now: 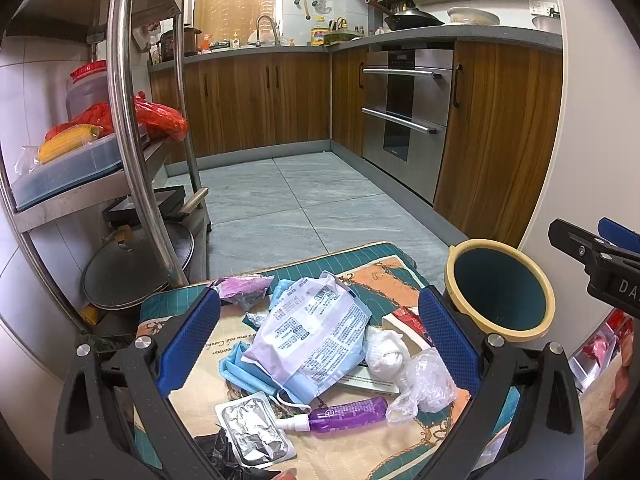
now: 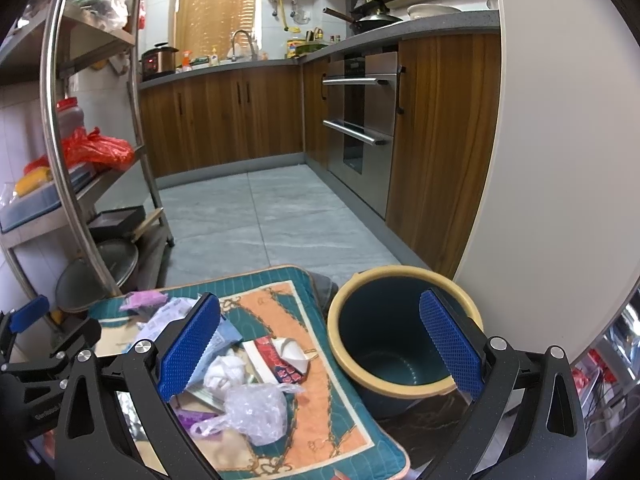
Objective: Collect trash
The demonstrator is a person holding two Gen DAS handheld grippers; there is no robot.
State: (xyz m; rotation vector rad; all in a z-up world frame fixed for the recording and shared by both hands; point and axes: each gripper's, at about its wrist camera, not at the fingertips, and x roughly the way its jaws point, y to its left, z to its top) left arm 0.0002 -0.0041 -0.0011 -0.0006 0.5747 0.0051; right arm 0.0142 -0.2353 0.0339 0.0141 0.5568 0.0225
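1. My left gripper (image 1: 320, 340) is spread wide with nothing between its blue pads, hovering over the litter on the patterned cushion (image 1: 384, 272).
2. Nearest to me under the left gripper lies a crumpled foil packet (image 1: 256, 432), and just beside it a purple spray bottle (image 1: 340, 416) lying on its side.
3. A little further on sit a clear plastic bag (image 1: 424, 384), a wad of white tissue (image 1: 384, 352), a blue face mask (image 1: 248, 372) and a big white printed wrapper (image 1: 312, 332) piled over the mask.
4. Beyond those, a red-and-white box (image 1: 404, 320) lies near the right pad, and a purple wrapper (image 1: 244, 288) lies at the far left edge of the cushion.
5. My right gripper (image 2: 320, 344) is also spread wide and holds nothing; its right pad sits in front of the bin, its left pad over the trash heap.
6. The bin (image 2: 340, 344), dark teal with a cream rim, stands upright just to the right of the cushion, and I see nothing in it.
7. Further off are the grey tiled floor (image 2: 272, 216), a steel rack (image 1: 120, 128) on the left with a red bag (image 1: 160, 116), and wooden cabinets (image 2: 224, 120) with a steel oven (image 2: 360, 120).
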